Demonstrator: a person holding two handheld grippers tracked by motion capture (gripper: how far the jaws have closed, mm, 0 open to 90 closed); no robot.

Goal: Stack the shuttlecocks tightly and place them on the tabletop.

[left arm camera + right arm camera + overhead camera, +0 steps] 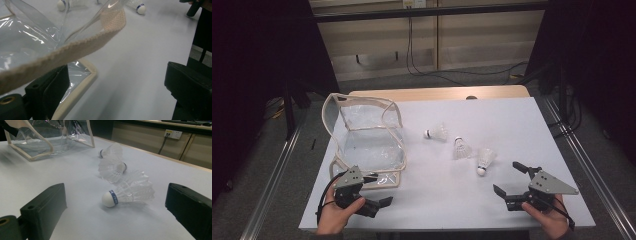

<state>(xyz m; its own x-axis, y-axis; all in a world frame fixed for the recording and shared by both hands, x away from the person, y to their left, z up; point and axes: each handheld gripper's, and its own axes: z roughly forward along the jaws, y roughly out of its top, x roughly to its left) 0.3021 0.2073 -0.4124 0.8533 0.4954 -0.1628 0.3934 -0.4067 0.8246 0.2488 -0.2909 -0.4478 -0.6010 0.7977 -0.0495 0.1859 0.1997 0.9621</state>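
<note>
The white table (pixel 512 115) carries everything, and the landmark on it is the clear plastic bag (pixel 367 135) with its cream fabric trim, standing open toward the table's left side. To the right of the bag lie three white shuttlecocks in a loose diagonal: the nearest shuttlecock (pixel 436 133) just beside the bag's right edge, the middle shuttlecock (pixel 461 148) farther right, and the last shuttlecock (pixel 485 160) farthest from the bag and closest to the person. All three rest on the table surface, so as far as one can judge, nothing has gone into the bag yet and the whole loading job remains. The left gripper (pixel 382 192) sits at the bag's near corner with its jaws spread wide; in the left gripper view the cream strap (pixel 75 51) crosses just above one jaw, possibly brushing it, though the blur makes contact hard to confirm. The right gripper (pixel 509 180) is well to the right of the bag, jaws parted and empty, aimed at the last shuttlecock (pixel 130 192), which lies between the jaws' line of sight but apart from them.
</note>
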